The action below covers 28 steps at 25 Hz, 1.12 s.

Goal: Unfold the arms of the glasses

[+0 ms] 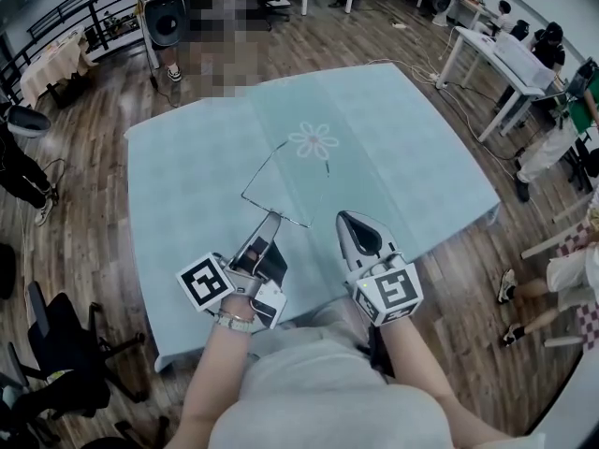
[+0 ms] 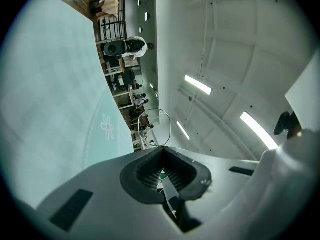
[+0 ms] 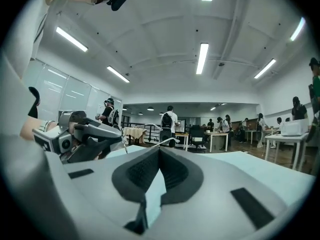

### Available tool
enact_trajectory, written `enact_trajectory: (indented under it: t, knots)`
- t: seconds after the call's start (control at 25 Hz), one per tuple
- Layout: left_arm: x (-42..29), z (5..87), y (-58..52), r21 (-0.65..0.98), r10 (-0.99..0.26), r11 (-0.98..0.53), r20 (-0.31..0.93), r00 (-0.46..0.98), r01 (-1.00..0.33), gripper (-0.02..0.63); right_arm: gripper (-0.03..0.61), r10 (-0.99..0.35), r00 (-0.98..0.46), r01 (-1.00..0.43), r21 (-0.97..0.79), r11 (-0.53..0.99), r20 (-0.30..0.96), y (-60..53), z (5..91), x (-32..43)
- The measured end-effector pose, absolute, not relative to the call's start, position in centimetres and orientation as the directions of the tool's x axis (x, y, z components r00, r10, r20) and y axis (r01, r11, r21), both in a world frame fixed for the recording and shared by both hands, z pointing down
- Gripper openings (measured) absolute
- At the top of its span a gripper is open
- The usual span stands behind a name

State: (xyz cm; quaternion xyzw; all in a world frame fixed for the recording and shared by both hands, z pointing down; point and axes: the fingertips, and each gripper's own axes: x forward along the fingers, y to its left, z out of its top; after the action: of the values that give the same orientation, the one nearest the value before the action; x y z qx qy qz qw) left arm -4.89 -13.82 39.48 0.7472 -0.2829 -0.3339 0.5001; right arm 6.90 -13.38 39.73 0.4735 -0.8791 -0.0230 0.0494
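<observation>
Wire glasses (image 1: 261, 169): left gripper (image 1: 273, 217) clamps the near corner; right gripper (image 1: 346, 218) closed, empty; should pinch an arm, swing gently outward

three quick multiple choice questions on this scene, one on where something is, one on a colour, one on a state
1. Where are the glasses?
a) on the floor b) in the left gripper c) on a chair
2. What colour is the cloth?
a) red b) black c) pale blue-green
3. How are the right gripper jaws?
a) together b) wide apart c) around a cup

Key: b, the left gripper view shows its jaws clamped on the wire frame; c, the head view shows the colour; a, the right gripper view shows its jaws meeting.
</observation>
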Motion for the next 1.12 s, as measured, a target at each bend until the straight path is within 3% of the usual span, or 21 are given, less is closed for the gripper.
enact_trajectory:
  t: [1.12]
  knots:
    - [-4.3,39.6,-14.2,0.938,-0.875,-0.329,-0.259,0.408,-0.112,0.009,0.006,-0.858,-0.513,-0.857,0.048,0.513,0.011,-12.6,38.2,5.1]
